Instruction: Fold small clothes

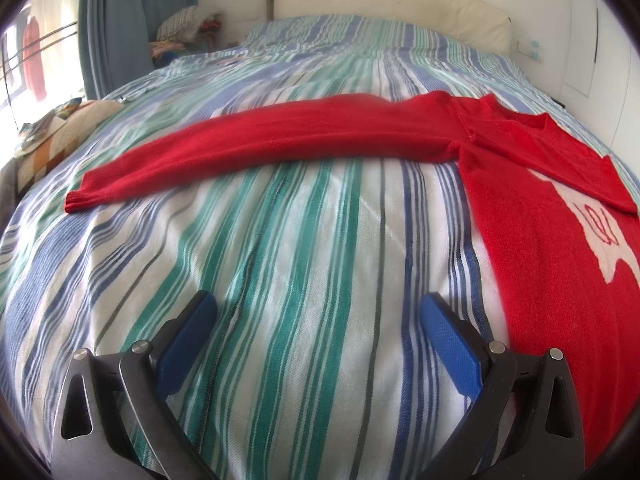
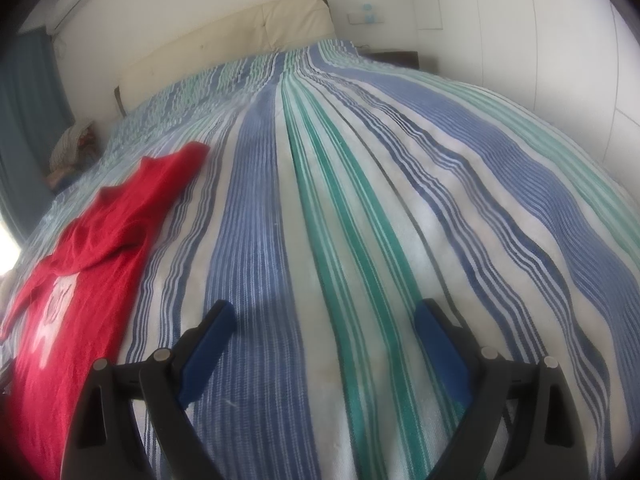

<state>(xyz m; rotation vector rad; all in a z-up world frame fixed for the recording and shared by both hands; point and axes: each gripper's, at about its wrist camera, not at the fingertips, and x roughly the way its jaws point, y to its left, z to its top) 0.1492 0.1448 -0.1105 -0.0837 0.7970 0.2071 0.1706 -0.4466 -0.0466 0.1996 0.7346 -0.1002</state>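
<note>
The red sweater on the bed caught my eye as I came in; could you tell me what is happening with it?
A person holds a gripper in each hand over a striped bedspread. The red sweater lies flat, one sleeve stretched straight out sideways. The left gripper and right gripper are both open and holding nothing, so no fold is under way at this moment.

No legible text; red sweater (image 1: 532,216) white motif's red marks unreadable.
</note>
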